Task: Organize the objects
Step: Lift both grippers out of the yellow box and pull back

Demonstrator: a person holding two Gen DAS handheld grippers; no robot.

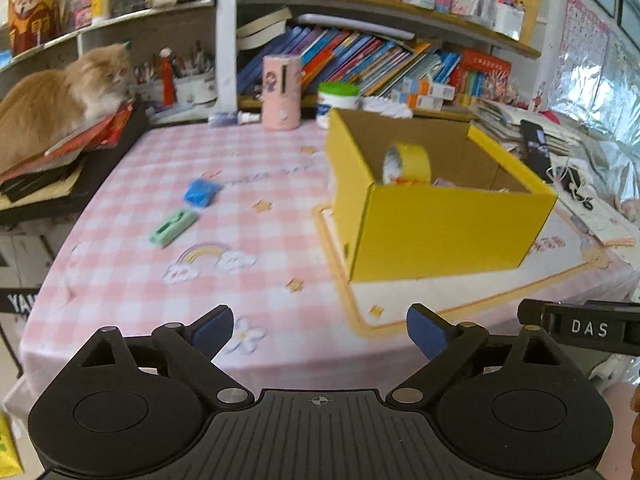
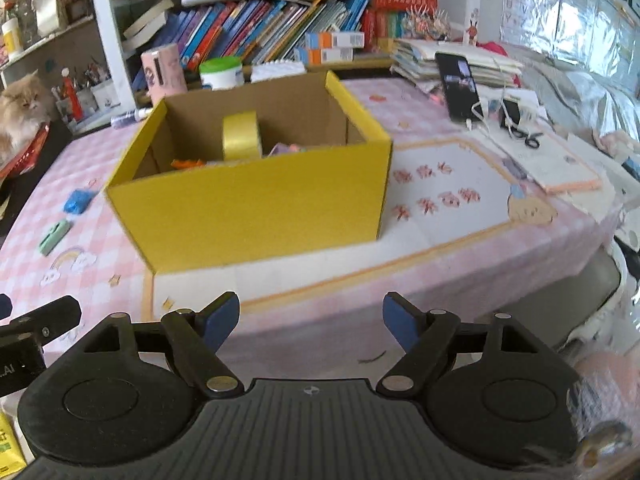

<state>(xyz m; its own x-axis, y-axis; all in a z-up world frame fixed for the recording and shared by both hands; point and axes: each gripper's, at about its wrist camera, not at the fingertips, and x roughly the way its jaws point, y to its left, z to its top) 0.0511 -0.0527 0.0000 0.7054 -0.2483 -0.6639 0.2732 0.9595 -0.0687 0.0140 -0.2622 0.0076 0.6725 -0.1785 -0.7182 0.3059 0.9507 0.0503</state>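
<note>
With two items loose on the desk (image 1: 280, 240), green case (image 1: 173, 227) and blue packet (image 1: 201, 193) lie ahead-left of the left hand-held gripper (image 1: 320, 334), case's long axis diagonal toward upper right. Yellow box (image 1: 440, 224) ahead-right holds tape roll (image 1: 408, 164). Right hand-held gripper (image 2: 311, 322) faces the box, farther off. Both spread wide, empty. Left likely reaches.

Black left gripper (image 1: 320, 330), right gripper (image 2: 311, 318); blue pads, silver rivets.
</note>
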